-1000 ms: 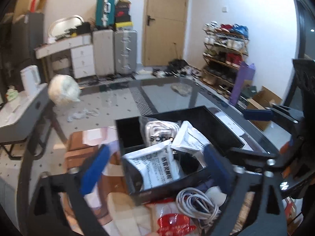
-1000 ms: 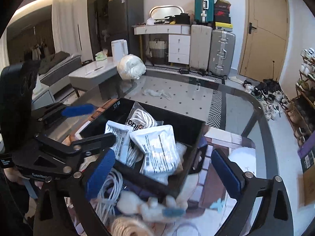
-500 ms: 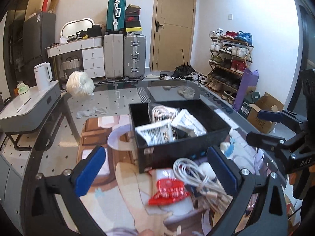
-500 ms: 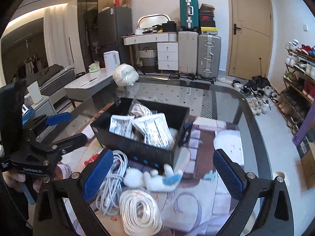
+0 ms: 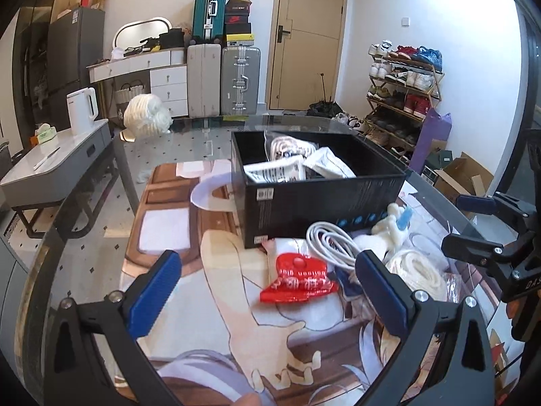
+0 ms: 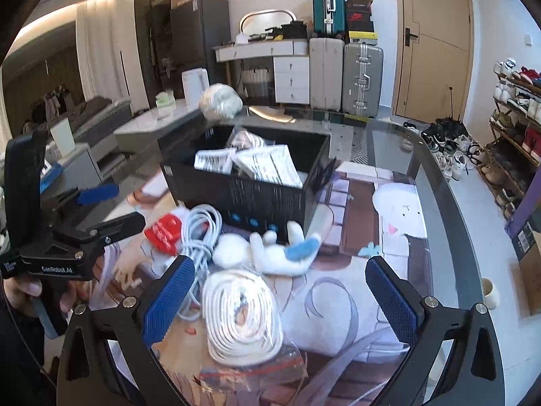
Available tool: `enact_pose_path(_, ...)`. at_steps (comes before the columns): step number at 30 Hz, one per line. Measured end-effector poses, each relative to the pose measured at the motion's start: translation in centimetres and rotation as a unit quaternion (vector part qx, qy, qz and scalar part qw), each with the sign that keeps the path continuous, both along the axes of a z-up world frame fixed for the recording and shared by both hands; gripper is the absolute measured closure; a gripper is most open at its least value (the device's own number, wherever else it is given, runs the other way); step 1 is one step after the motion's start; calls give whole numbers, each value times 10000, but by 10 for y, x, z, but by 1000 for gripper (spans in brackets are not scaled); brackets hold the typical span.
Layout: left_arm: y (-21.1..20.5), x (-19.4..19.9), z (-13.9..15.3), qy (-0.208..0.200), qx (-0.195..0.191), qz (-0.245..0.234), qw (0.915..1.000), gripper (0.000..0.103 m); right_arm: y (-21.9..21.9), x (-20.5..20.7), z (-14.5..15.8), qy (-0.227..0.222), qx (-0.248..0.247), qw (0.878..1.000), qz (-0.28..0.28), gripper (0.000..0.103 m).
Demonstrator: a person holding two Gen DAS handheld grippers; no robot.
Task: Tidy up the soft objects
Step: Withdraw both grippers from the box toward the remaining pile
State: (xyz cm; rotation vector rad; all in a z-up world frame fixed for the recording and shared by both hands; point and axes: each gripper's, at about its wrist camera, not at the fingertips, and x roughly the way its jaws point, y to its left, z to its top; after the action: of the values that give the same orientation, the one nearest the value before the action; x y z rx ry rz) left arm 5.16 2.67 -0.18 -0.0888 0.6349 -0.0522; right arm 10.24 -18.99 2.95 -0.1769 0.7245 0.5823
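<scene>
A black box (image 5: 324, 199) (image 6: 243, 193) on the printed table mat holds several white packets (image 5: 277, 172) (image 6: 267, 165). In front of it lie a red pouch (image 5: 299, 280) (image 6: 164, 231), a grey-white cable bundle (image 5: 333, 243) (image 6: 199, 230), a white plush toy with a blue part (image 6: 270, 253) (image 5: 394, 226) and a bagged coil of white rope (image 6: 241, 314) (image 5: 417, 272). My left gripper (image 5: 267, 291) is open and empty, just short of the red pouch. My right gripper (image 6: 279, 299) is open and empty, its fingers either side of the rope coil.
The glass table's curved edge (image 6: 449, 209) runs on the right. A white fluffy bundle (image 5: 147, 120) sits at the table's far end. A grey side table with a kettle (image 5: 83, 106) stands left. Suitcases (image 5: 223, 81) and a shoe rack (image 5: 402, 81) line the walls.
Both grippers have pulled back from over the box toward the near side of the table. The pouch, cables, plush and rope coil have come into view in front of them.
</scene>
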Motion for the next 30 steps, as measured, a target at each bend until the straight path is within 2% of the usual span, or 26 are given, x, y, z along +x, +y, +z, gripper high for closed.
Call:
enact_pose_path(5, -4, -2, -7, 65, 61, -72, 9999, 0, 4, -2, -12, 125, -192, 9996, 166, 0)
enact_pose_path(8, -5, -2, -8, 106, 81, -82, 9999, 0, 3, 1, -18, 266, -145, 9994, 189, 0)
enact_pose_path(15, -4, -2, -11, 142, -55, -220, 9996, 0, 11, -2, -33, 470, -348, 9975, 386, 0)
enact_pose_path(21, 2, -1, -12, 208, -241, -142, 9994, 0, 14, -3, -39, 550, -423, 9965, 472, 0)
enact_pose_path(30, -7, -1, -14, 217, -14, -234, 9995, 0, 18, -3, -54, 717, -680, 9936, 548, 0)
